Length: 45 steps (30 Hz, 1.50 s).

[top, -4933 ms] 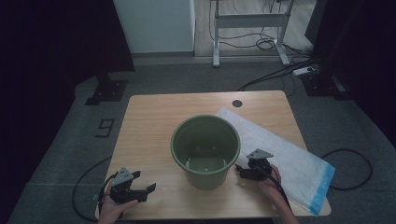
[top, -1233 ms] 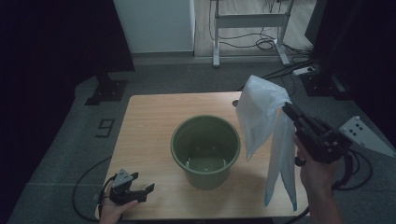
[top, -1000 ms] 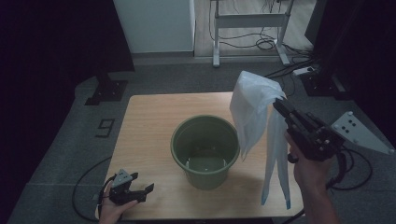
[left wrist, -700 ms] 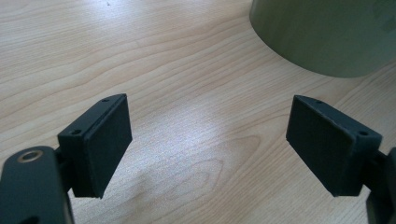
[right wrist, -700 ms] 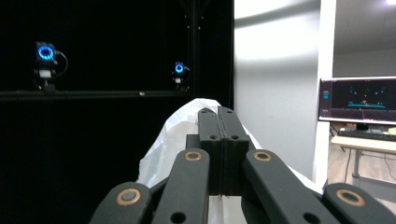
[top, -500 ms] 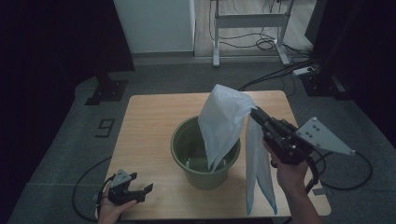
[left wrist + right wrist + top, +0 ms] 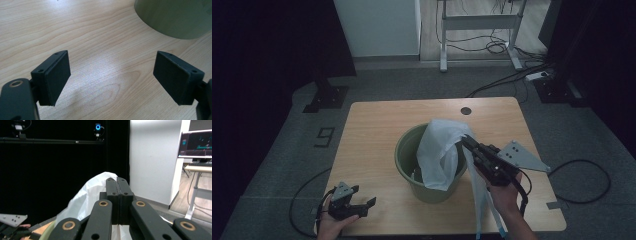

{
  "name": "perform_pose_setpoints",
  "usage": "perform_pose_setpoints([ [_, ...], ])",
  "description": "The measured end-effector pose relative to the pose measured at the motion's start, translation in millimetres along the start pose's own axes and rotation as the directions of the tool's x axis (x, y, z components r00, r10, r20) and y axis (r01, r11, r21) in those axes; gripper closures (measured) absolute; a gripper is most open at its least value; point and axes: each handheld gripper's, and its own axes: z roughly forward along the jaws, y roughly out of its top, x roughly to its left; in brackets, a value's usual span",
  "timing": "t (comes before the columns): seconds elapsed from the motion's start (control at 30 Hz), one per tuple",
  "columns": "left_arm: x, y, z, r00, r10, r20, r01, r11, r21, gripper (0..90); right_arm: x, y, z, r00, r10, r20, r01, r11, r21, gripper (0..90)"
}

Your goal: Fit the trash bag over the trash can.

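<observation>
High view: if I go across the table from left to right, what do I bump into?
Left hand-held gripper → green bucket → white plastic bag draped over the bucket's rim → right hand-held gripper, shut on the bag → its grey three-cornered plate.

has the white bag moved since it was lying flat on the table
Yes. The white bag, pinched in the right gripper, has moved left off the table and now drapes over the green bucket.
</observation>
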Motion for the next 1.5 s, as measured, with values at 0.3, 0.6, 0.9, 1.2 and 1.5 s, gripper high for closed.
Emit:
perform_pose_setpoints([
  [0.3, 0.3, -0.6, 0.4, 1.0, 0.002, -0.001, -0.002, 1.0, 0.003, 13.8, 13.5, -22.9, 10.6, 0.9993, -0.021, -0.03, 0.023, 0.998, 0.054, 88.7],
  [0.6, 0.0, -0.9, 1.2, 1.0, 0.005, -0.001, -0.005, 1.0, 0.008, 13.8, 6.8, -34.4, 7.5, 0.9999, -0.017, -0.003, 0.017, 0.997, 0.078, 88.8],
  [0.9, -1.8, -0.2, 1.8, 1.0, 0.009, 0.0, -0.009, 0.9999, 0.009, 13.8, -6.0, -43.0, -6.8, 0.9991, 0.009, 0.042, -0.012, 0.997, 0.078, 88.7],
  [1.2, 0.0, -1.0, 0.2, 1.0, 0.003, -0.003, -0.003, 1.0, 0.005, 13.8, -3.4, -50.2, -4.2, 0.9999, 0.011, 0.011, -0.013, 0.995, 0.103, 75.0],
  [1.5, -0.1, -0.8, -0.8, 1.0, 0.0, -0.003, 0.0, 1.0, 0.0, 13.8, 2.7, -60.7, -32.8, 0.9987, -0.018, 0.047, 0.013, 0.996, 0.089, 39.1],
])
